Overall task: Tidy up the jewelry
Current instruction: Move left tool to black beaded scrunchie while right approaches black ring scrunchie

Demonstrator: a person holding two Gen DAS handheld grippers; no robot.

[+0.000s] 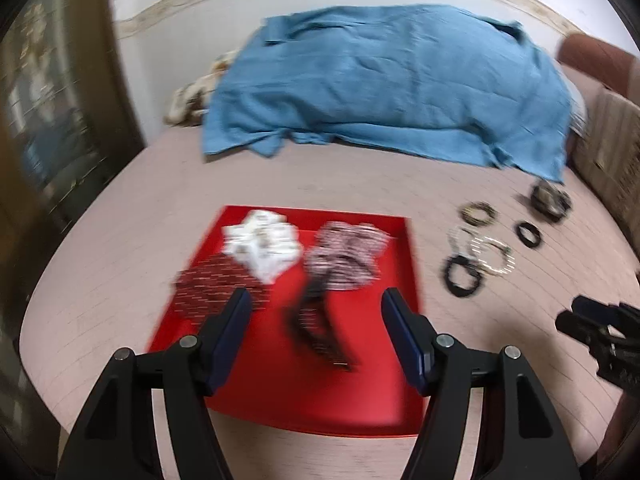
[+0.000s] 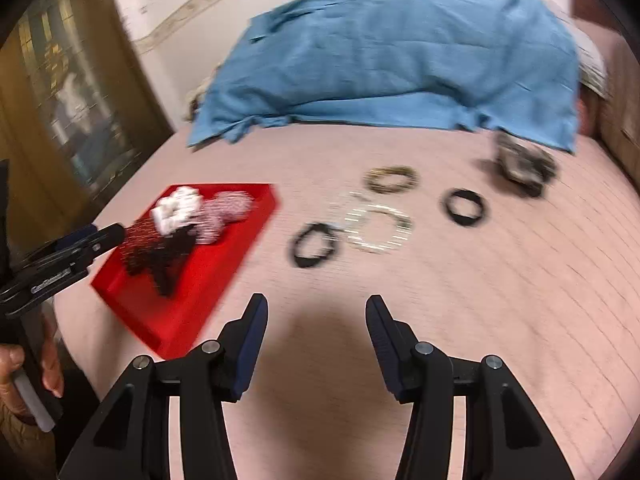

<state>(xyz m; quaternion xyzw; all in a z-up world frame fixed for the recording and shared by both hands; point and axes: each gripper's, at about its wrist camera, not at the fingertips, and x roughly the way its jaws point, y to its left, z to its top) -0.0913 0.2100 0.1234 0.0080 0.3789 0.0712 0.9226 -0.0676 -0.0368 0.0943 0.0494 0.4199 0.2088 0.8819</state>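
Observation:
A red tray lies on the pink bed cover and holds white tagged pieces, pink-white bangles, dark red bangles and a black beaded piece. Right of the tray lie loose bangles: a black one, clear sparkly ones, a gold one, another black one and a dark heap. My left gripper hangs open above the tray with nothing in it. My right gripper stands open above bare cover, short of the bangles.
A blue cloth covers a mound at the back of the bed. A cardboard box stands at the right edge. A dark wooden cabinet rises at the left. A hand holds the left gripper's handle.

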